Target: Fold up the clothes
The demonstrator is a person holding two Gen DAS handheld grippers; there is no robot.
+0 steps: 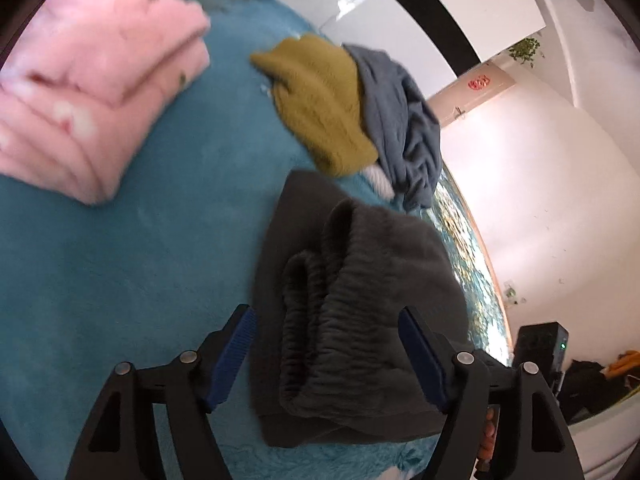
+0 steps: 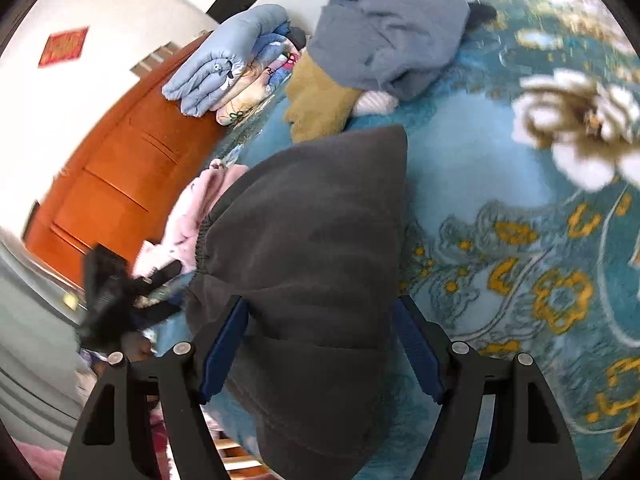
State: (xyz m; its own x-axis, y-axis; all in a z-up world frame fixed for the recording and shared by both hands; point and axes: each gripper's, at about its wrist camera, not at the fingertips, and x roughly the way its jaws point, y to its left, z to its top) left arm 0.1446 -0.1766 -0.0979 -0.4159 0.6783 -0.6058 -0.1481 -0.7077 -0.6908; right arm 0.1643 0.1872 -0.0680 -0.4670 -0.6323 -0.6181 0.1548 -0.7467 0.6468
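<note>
A dark grey garment with an elastic waistband lies folded on the teal bed cover. My left gripper is open, its blue pads either side of the waistband end. In the right wrist view the same grey garment lies between the open fingers of my right gripper. Whether either gripper touches the cloth, I cannot tell. An olive garment and a slate-blue garment lie crumpled beyond it; both show in the right wrist view too, the olive garment beside the slate-blue garment.
A folded pink blanket sits at the left of the bed. Folded quilts are stacked by an orange wooden headboard. The left gripper shows at the grey garment's far end. White walls lie beyond the bed edge.
</note>
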